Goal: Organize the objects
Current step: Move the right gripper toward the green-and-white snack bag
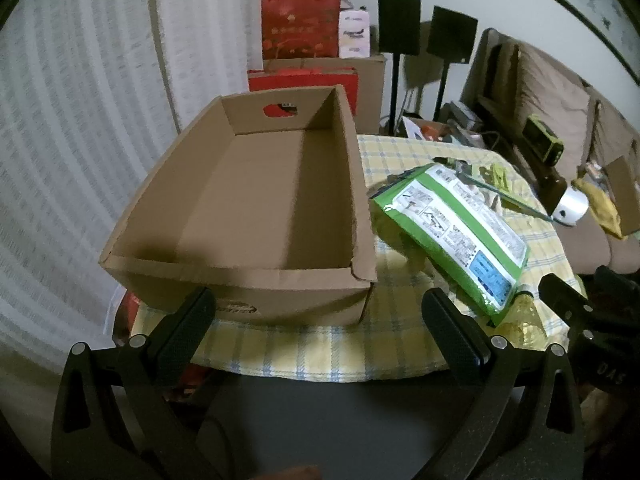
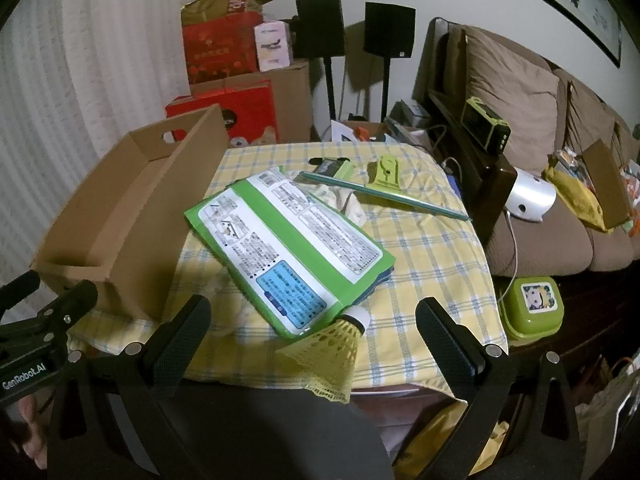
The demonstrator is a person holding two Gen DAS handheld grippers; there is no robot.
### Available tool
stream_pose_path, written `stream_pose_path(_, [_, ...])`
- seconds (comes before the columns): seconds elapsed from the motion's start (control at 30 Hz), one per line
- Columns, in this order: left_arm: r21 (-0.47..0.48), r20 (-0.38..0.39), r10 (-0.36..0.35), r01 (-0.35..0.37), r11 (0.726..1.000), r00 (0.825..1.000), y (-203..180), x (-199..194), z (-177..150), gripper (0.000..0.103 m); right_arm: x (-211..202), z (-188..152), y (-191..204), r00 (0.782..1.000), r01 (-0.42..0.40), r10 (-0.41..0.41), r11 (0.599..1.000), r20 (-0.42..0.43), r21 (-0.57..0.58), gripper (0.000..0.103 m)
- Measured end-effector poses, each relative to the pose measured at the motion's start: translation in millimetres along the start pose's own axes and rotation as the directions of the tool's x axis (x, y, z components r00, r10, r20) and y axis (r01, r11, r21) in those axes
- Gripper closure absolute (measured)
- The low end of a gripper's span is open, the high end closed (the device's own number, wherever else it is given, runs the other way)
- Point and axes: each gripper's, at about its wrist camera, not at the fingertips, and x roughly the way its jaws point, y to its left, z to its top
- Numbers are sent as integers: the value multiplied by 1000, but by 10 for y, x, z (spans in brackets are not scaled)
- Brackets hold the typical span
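Both my grippers, left (image 1: 320,312) and right (image 2: 312,320), hang spread and empty. Green packet (image 2: 288,248) lies on tabletop (image 2: 432,264) beside empty cardboard box (image 1: 240,200). Risk: shuttlecock (image 2: 332,340) at the edge may get knocked off.

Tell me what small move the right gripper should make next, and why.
Probably ease the right gripper forward and down onto the yellow shuttlecock. It lies right between the open fingers at the table's near edge, partly under the green packet, and the cardboard box is empty. The left gripper is open too.
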Motion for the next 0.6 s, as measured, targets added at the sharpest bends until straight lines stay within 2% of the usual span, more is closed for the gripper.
stream_pose_path(0.23, [3, 12, -29, 29, 1000, 1000, -24, 34, 49, 0, 12, 32, -54, 1000, 4, -4, 1000, 0, 2, 0])
stream_pose_path(0.43, [-20, 28, -129, 130, 991, 991, 0, 49, 91, 0, 9, 62, -114, 1000, -15, 15, 1000, 13, 11, 0])
stream_pose_path(0.53, [-33, 37, -162, 164, 986, 986, 14, 58, 121, 0, -6, 124, -276, 998, -50, 48, 997, 36, 53, 0])
stream_pose_path(0.6, [-48, 32, -215, 217, 975, 976, 23, 69, 135, 0, -17, 162, -415, 997, -69, 64, 993, 53, 91, 0])
